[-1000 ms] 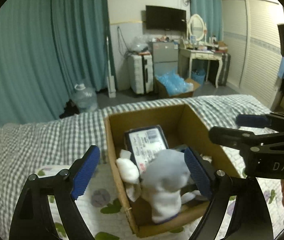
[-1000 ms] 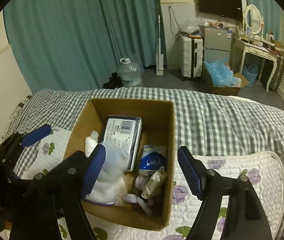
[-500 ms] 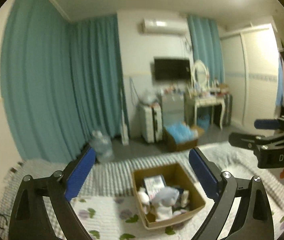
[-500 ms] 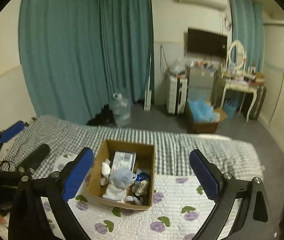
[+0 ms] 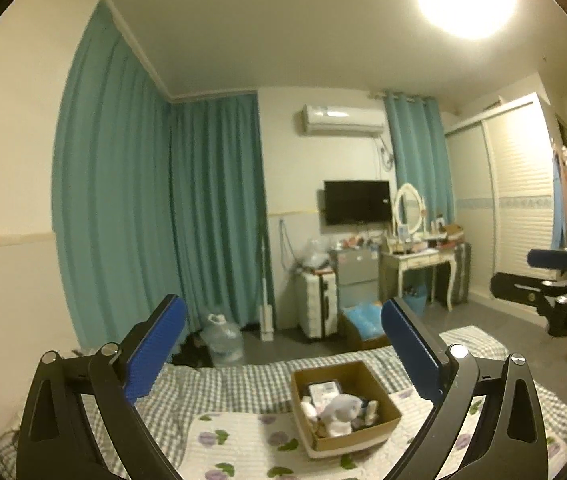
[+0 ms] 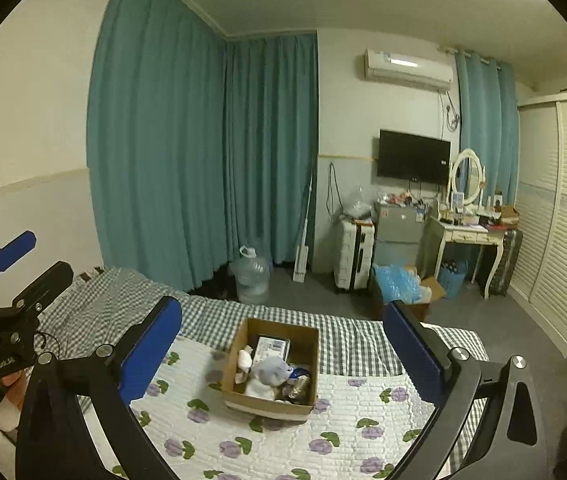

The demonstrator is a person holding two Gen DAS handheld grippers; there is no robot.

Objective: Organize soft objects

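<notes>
A cardboard box (image 5: 388, 420) (image 6: 308, 344) sits on the bed, on a white quilt with purple flowers. In it lie a grey-blue and white plush toy (image 5: 341, 410) (image 6: 269, 374), a white soft piece (image 6: 244, 358), a flat labelled package (image 6: 271, 348) and small items. My left gripper (image 5: 279, 344) is open and empty, high above and well back from the box. My right gripper (image 6: 281, 344) is open and empty, also held far back. Each gripper shows at the edge of the other's view.
The bed has a grey checked sheet (image 6: 347, 340). Beyond it stand teal curtains (image 6: 203, 160), a water jug (image 6: 251, 280), a white suitcase (image 6: 353, 258), a box with blue plastic (image 6: 399, 284), a dressing table (image 6: 467, 236) and a wardrobe (image 6: 559, 216).
Both grippers have pulled up and far back from the box, so the whole room now shows. The box and its contents have not moved.
</notes>
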